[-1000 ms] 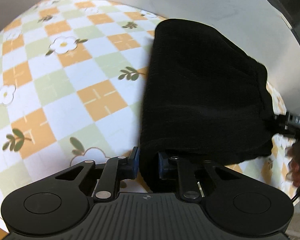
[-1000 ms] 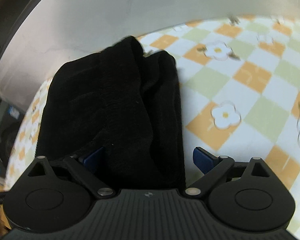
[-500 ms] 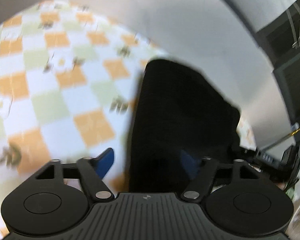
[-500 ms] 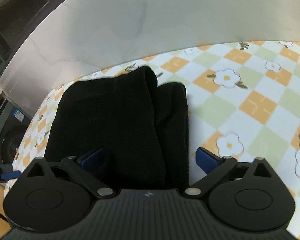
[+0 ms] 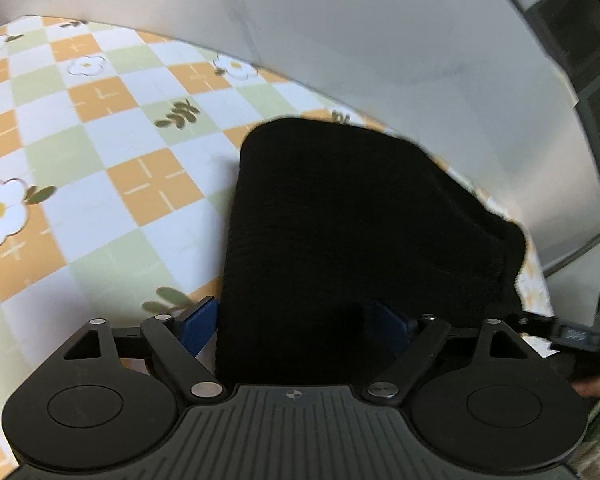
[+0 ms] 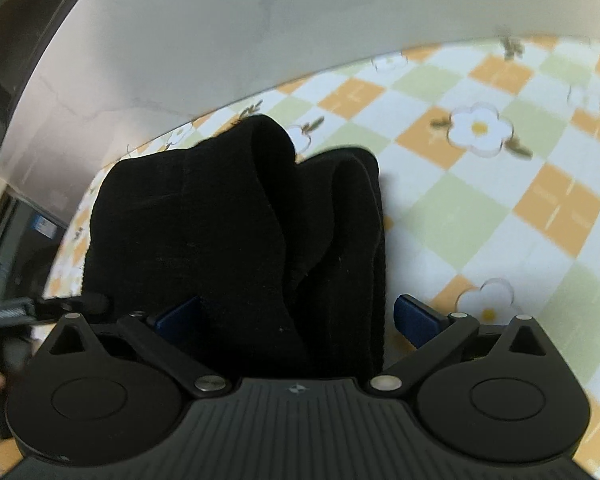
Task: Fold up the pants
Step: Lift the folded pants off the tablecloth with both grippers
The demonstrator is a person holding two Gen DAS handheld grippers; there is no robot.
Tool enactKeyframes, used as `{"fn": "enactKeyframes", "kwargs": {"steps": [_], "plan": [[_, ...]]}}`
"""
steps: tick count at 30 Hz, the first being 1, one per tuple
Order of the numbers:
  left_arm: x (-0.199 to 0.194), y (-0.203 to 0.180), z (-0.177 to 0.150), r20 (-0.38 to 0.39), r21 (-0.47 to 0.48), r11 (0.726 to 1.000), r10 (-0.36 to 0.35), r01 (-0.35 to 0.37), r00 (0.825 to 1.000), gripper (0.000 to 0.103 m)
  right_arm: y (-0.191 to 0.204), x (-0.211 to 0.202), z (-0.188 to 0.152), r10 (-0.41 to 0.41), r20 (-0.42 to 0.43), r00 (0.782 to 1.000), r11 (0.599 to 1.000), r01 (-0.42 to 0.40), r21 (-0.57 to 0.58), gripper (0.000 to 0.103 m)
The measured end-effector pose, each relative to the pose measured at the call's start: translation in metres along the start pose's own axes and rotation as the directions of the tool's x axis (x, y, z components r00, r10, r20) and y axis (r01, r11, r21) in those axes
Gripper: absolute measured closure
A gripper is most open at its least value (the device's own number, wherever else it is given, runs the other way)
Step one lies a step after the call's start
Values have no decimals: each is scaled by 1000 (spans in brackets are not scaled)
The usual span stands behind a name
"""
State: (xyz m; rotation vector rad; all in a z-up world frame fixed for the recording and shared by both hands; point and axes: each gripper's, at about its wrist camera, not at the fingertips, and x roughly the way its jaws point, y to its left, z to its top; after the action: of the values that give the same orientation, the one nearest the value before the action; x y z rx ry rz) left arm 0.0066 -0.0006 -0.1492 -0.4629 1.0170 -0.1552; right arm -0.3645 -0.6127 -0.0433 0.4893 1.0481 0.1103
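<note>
Black pants [image 5: 360, 220] lie folded into a thick bundle on the checked tablecloth [image 5: 140, 180]. My left gripper [image 5: 294, 324] straddles the bundle's near edge; its jaws are opening, and the blue pads [image 5: 198, 324] stand apart from the cloth between them. In the right wrist view the pants [image 6: 204, 232] show a raised fold and a rolled edge on their right side. My right gripper [image 6: 298, 316] is open wide over the near edge of the bundle, with the right pad [image 6: 416, 316] clear of the fabric and the left pad partly hidden by it.
The tablecloth [image 6: 480, 208] has orange, green and white squares with flowers. A grey wall [image 5: 380, 40] runs behind the table's far edge. The other gripper [image 5: 572, 332] and a hand [image 5: 592, 388] show at the right of the left wrist view. Dark furniture [image 6: 4, 60] stands at the left.
My left gripper has let go of the pants' edge and spread its jaws wide while pulling back. My right gripper widened a little and also drew back; the bundle stays on the table.
</note>
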Motion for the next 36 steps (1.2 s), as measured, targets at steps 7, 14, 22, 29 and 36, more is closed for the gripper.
{"fn": "enactKeyframes", "kwargs": {"steps": [7, 14, 22, 29, 36], "plan": [[17, -10, -5, -21, 40, 999, -2, 3, 1000, 1, -3, 4, -5, 31, -10, 999, 999, -31, 12, 0], [24, -19, -7, -30, 105, 994, 33, -30, 999, 0, 6, 8, -4, -3, -19, 1000, 1000, 2, -22, 0], [28, -31, -9, -33, 134, 988, 83, -78, 996, 0, 14, 10, -8, -38, -21, 999, 996, 37, -76, 0], [37, -34, -1, -55, 123, 988, 101, -93, 993, 0, 31, 12, -16, -54, -32, 998, 986, 48, -163, 9], [31, -33, -2, -79, 128, 989, 87, -77, 993, 12, 45, -1, -40, -19, -67, 998, 981, 6, -196, 24]]}}
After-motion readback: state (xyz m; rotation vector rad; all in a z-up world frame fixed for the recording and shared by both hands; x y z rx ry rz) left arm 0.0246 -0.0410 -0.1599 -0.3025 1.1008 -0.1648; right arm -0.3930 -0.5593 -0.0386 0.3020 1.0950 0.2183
